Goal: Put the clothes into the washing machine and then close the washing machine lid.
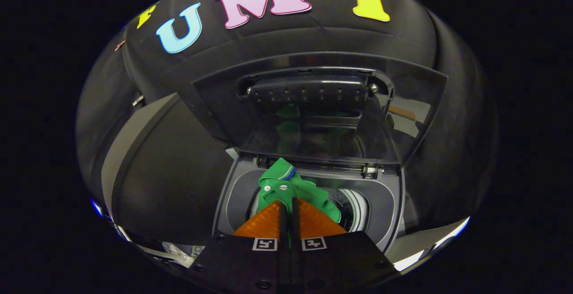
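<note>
The gripper (288, 204), with its orange fingers (264, 222) nearly closed, is pinching a green shirt (291, 186) between them. The shirt is hanging over the washing machine's open drum (353, 206), collar upward, not yet dropped inside. Beyond, the machine's transparent lid (322, 110) is standing raised. By this view, releasing the shirt and closing the lid both remain.

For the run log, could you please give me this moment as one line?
gripper: shut on green shirt | shirt: over drum opening | lid: open, upright | phase: loading
</note>
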The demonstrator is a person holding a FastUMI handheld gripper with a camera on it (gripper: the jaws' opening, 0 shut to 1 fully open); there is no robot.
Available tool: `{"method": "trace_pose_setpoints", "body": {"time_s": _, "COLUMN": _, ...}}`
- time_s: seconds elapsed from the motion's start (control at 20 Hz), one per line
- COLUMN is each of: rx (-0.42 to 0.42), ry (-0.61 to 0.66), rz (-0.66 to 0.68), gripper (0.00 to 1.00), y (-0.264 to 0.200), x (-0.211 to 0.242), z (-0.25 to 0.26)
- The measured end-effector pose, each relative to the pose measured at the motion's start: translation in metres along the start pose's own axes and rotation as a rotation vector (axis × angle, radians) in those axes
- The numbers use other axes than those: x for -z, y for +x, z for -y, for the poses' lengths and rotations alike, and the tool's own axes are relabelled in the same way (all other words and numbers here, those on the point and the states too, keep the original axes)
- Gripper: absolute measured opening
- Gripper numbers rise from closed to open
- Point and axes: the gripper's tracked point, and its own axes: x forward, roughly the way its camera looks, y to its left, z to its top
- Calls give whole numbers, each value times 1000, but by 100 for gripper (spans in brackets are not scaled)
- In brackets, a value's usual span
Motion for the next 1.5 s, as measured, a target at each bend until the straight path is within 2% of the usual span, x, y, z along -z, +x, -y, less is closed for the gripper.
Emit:
{"method": "trace_pose_setpoints", "body": {"time_s": 0.2, "rx": 40, "ry": 0, "rz": -14, "gripper": 5, "y": 12, "x": 17, "z": 6}}
{"method": "trace_pose_setpoints", "body": {"time_s": 0.4, "rx": 41, "ry": 16, "rz": -19, "gripper": 5, "y": 16, "x": 24, "z": 11}}
{"method": "trace_pose_setpoints", "body": {"time_s": 0.7, "rx": 68, "ry": -27, "rz": -69, "gripper": 5, "y": 23, "x": 43, "z": 21}}
{"method": "trace_pose_setpoints", "body": {"time_s": 1.25, "rx": 47, "ry": -51, "rz": -91, "gripper": 5, "y": 43, "x": 50, "z": 16}}
{"method": "trace_pose_setpoints", "body": {"time_s": 1.35, "rx": 69, "ry": -42, "rz": -101, "gripper": 5, "y": 49, "x": 53, "z": 22}}
{"method": "trace_pose_setpoints", "body": {"time_s": 1.45, "rx": 149, "ry": -12, "rz": -125, "gripper": 5, "y": 58, "x": 61, "z": 41}}
{"method": "trace_pose_setpoints", "body": {"time_s": 1.5, "rx": 138, "ry": 43, "rz": -164, "gripper": 9, "y": 65, "x": 69, "z": 41}}
